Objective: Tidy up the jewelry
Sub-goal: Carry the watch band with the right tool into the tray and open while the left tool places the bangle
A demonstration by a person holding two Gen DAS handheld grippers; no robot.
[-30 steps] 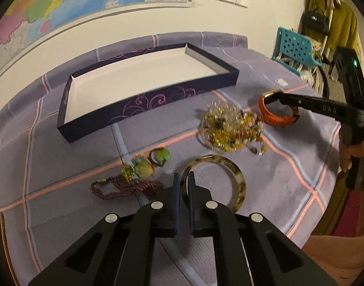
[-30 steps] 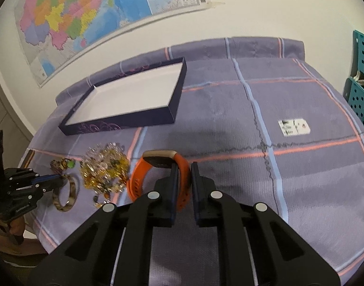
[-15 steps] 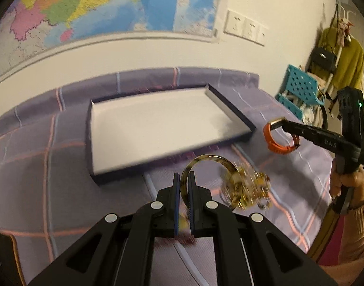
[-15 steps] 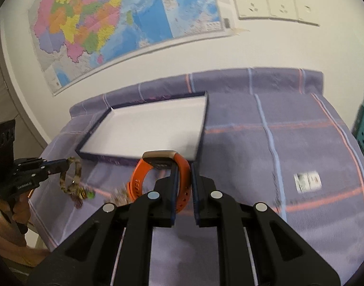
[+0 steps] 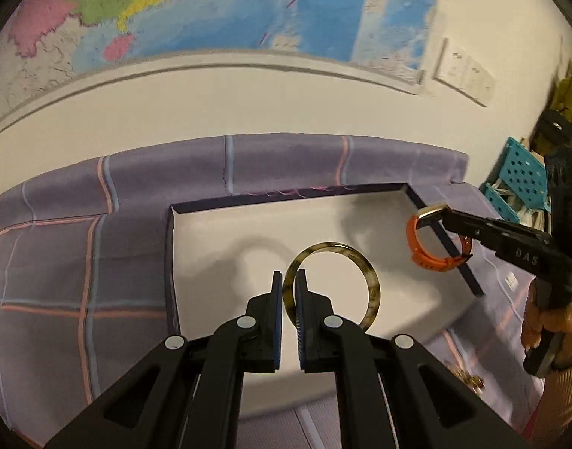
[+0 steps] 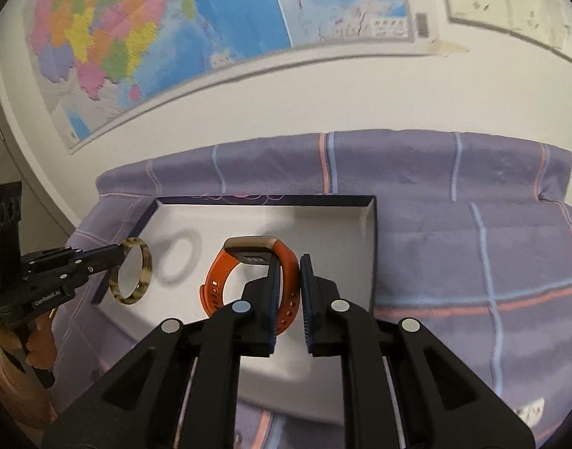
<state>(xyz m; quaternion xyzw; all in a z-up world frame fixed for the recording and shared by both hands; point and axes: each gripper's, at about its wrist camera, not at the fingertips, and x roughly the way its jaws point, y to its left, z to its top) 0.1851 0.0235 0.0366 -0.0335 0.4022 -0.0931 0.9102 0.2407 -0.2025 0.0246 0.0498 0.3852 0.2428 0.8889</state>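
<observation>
Bangle (image 5: 332, 284) and watch (image 6: 256, 273) hang upright over tray (image 6: 374, 247), jaws clenched on each.

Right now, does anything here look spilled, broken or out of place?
Nothing stands out. The bangle and the orange watch are each held over the white tray, which sits flat on the checked cloth.
</observation>
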